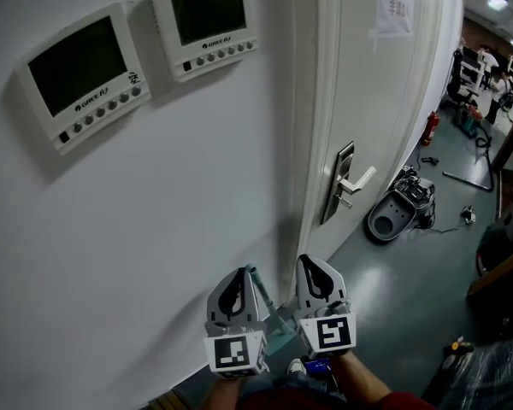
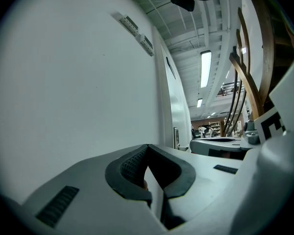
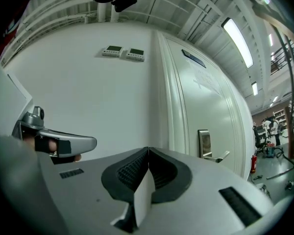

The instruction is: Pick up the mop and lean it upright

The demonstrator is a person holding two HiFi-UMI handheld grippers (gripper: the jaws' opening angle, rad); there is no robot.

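No mop can be made out in any view. A dark pole [image 1: 468,180] lies on the floor far off at the right; what it belongs to I cannot tell. My left gripper [image 1: 239,273] and right gripper [image 1: 308,261] are side by side at the bottom of the head view, pointing at the foot of the white wall [image 1: 179,212] beside the door frame. Both are shut with nothing between the pads. The left gripper [image 2: 147,146] faces the bare wall in its own view. The right gripper [image 3: 148,150] faces wall and door in its own view.
Two wall control panels [image 1: 81,75] [image 1: 209,20] hang at upper left. The white door [image 1: 385,92] has a lever handle [image 1: 355,182] and a paper sheet [image 1: 396,2]. A grey floor machine [image 1: 398,212] and a red extinguisher [image 1: 430,128] stand by the wall beyond. People stand far back.
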